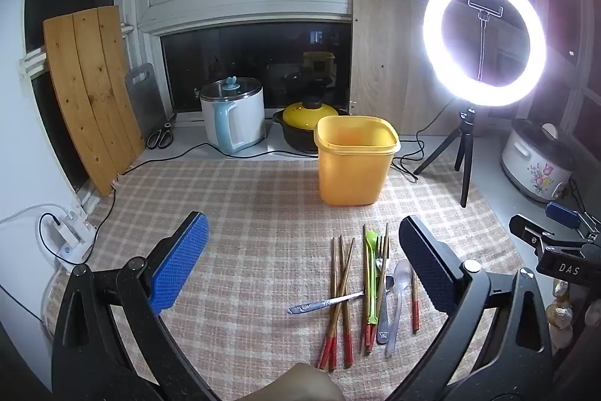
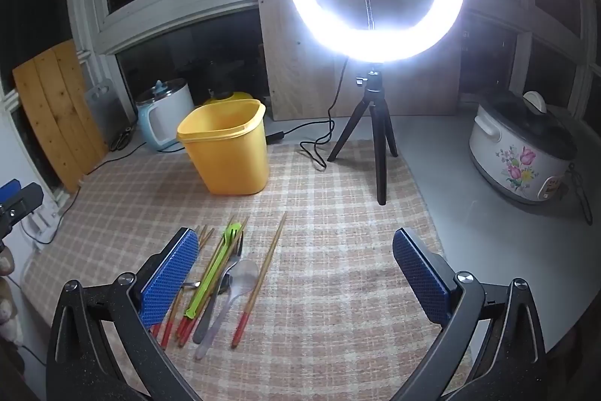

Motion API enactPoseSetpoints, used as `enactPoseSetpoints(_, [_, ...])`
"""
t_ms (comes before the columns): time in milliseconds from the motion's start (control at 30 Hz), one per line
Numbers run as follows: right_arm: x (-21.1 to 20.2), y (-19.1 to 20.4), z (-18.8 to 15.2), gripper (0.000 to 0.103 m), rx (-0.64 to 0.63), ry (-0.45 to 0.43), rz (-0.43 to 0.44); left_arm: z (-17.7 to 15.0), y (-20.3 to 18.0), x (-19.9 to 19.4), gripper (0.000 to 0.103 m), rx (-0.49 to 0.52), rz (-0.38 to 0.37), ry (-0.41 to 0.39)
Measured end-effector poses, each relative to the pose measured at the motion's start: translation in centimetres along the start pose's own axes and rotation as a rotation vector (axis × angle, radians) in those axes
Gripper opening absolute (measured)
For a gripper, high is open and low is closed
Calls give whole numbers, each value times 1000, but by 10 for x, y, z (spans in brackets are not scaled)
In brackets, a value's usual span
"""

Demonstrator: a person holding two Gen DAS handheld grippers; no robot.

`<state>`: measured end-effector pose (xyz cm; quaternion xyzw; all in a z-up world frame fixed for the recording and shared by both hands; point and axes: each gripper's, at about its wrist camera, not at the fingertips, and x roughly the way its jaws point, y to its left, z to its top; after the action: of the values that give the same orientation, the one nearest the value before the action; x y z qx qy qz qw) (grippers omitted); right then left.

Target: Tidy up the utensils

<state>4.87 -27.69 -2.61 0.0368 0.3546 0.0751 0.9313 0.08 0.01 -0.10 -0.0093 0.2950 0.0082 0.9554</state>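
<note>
A heap of utensils lies on the checked cloth: several red-tipped wooden chopsticks (image 1: 340,292), a green plastic spoon-and-fork set (image 1: 372,273), a metal fork (image 1: 383,303), a clear plastic spoon (image 1: 401,284) and a metal spoon (image 1: 325,303) lying crosswise. A yellow plastic bin (image 1: 357,160) stands upright and empty behind them. My left gripper (image 1: 304,262) hovers open above the heap, nothing between its pads. My right gripper (image 2: 296,280) is open too, with the utensils (image 2: 221,280) near its left finger and one chopstick (image 2: 263,273) apart to the right.
A ring light on a black tripod (image 1: 465,145) stands right of the bin, its cable trailing over the cloth. A white kettle (image 1: 234,115), a yellow-lidded pot (image 1: 300,123), a floral cooker (image 2: 522,153) and leaning wooden boards (image 1: 90,93) line the back. A power strip (image 1: 71,235) lies left.
</note>
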Motion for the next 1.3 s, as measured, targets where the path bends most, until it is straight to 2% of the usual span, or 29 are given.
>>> enactPoseSetpoints(1300, [4, 2, 0, 102, 9, 24, 26, 10, -6, -8, 103, -9, -7, -10])
